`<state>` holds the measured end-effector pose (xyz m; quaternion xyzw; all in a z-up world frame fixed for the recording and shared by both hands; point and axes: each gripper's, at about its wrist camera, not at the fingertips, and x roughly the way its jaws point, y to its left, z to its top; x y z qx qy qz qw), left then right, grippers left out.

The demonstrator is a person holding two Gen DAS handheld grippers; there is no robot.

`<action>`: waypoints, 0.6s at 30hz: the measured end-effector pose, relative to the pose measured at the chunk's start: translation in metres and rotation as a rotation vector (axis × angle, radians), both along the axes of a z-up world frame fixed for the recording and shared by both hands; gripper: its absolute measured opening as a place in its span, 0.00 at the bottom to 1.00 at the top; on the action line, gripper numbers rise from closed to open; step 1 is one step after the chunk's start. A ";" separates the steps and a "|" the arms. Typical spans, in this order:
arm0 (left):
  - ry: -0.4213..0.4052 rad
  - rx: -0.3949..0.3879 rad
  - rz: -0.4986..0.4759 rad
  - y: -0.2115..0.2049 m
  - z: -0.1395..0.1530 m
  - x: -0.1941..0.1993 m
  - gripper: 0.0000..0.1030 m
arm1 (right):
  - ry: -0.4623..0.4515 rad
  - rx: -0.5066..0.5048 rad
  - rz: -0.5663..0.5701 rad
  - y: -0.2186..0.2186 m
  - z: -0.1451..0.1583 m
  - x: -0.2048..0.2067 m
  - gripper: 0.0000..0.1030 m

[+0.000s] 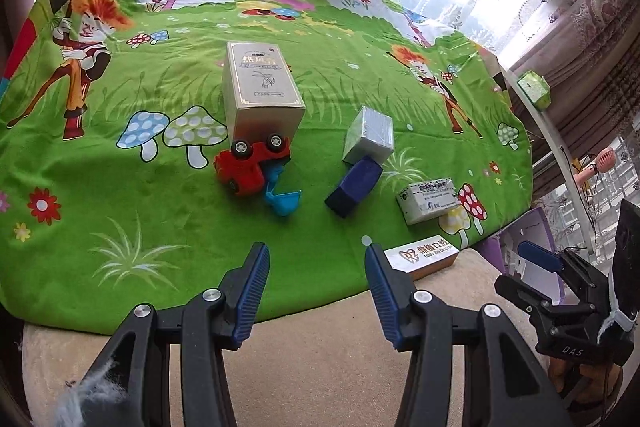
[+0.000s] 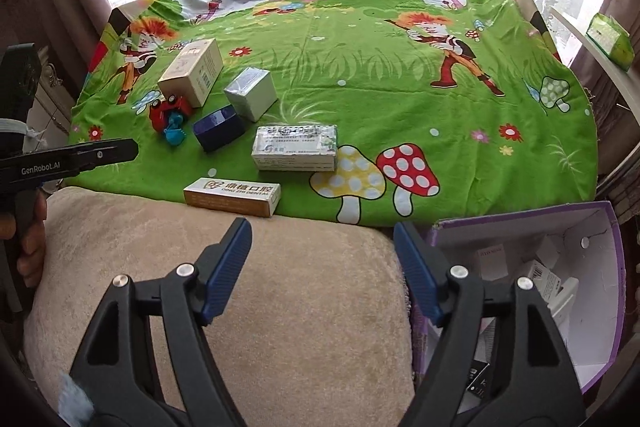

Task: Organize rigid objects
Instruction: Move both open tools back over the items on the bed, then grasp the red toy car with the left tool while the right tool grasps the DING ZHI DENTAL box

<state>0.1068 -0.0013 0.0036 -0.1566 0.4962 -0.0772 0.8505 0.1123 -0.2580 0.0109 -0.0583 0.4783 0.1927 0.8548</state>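
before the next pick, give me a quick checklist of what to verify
1. Left claw empty, open: ok.
2. Right claw empty, open: ok.
3. Purple box open, room inside: ok.
4. Dental box at the cloth edge, nothing on it: ok.
5. Red truck upright: not ok, it lies tipped against the tall box.
6. Blue box free: not ok, the grey box leans on it.
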 end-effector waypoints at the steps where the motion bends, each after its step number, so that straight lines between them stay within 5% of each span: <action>1: 0.003 -0.005 0.009 0.002 -0.001 0.000 0.49 | 0.015 0.000 0.020 0.007 -0.002 0.001 0.80; 18: 0.042 0.006 0.085 0.013 -0.013 0.020 0.49 | 0.145 -0.083 0.076 0.082 -0.039 0.039 0.87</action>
